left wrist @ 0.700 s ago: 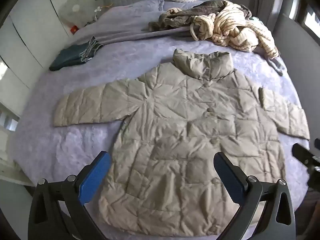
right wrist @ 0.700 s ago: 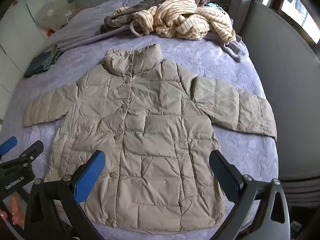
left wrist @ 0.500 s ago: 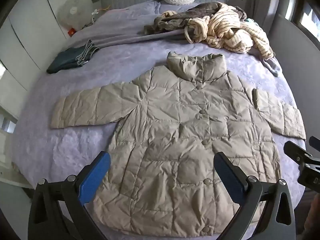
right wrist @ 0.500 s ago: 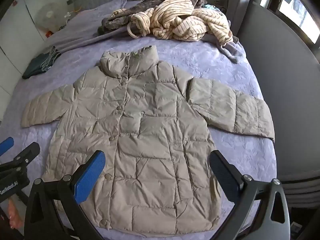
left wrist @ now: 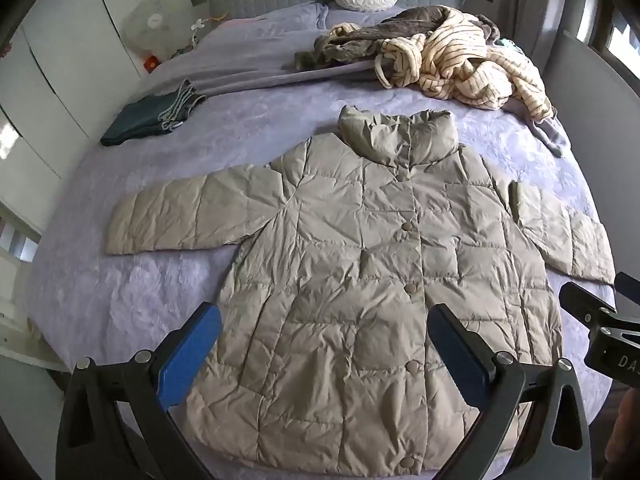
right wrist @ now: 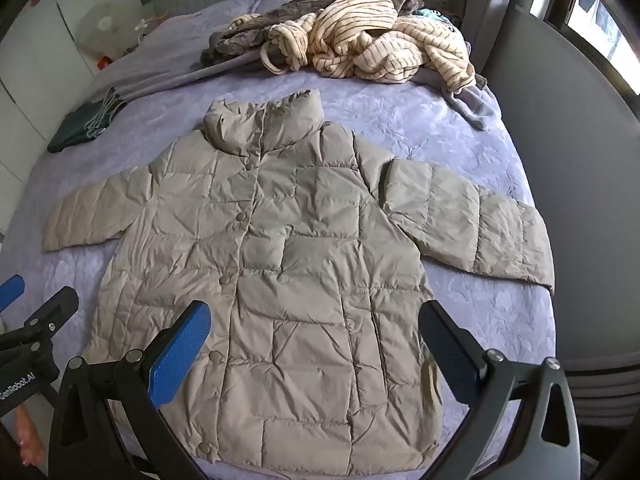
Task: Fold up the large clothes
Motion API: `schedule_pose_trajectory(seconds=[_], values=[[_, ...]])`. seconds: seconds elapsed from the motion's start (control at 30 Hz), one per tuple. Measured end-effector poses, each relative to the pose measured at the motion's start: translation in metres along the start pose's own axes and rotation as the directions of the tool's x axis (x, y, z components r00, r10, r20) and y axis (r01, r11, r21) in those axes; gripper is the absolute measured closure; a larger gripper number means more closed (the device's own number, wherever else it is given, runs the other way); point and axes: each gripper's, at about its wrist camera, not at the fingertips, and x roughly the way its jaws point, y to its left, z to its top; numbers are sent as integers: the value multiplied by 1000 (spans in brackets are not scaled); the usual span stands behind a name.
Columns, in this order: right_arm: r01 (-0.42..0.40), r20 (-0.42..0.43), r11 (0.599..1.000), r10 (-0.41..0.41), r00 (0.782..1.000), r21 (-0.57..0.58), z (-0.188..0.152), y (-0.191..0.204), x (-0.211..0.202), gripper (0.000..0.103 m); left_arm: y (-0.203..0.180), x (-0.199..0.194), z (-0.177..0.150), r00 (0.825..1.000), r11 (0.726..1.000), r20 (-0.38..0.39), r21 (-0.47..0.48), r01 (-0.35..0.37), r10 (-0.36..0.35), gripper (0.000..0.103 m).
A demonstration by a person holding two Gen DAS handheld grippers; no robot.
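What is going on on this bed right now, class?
A person holds a two-finger gripper in each hand above a beige puffer jacket that lies flat, buttoned and face up on a purple bedspread, both sleeves spread out to the sides. The left gripper and the right gripper are both wide open and hold nothing; neither touches the jacket. No fold has been made yet. Near the headboard lies a heap of striped clothing, and a dark folded garment sits at the left edge.
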Motion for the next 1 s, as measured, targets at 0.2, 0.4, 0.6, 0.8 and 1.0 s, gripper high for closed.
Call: schedule_pose_trajectory(seconds=[0.2,0.4,0.6,0.8,1.0], values=[[-2,3,1000,2,1000,1,-3,0,-1,0,-5,-1,-2,1000,1000,5,13,1,-2,0],[-3,2,1000,3,1000,-3,-1,-1,-3,0,-5,-1,-1,1000,1000,3,10,-1,1,0],[-6,0,1000,6,1000,-3,-1,-1,-4,0,-5,-2,0,1000,1000,4,12,-3,3,0],[-5,3,1000,5,1000,-3,-2,-1,-5,0,-5,-2,0,1000,1000,5,10,-4,4,0],[-6,7,1000,6,1000,0,-1,-1,-7,0,-5,-2,0,1000,1000,5,10,-5,5,0]])
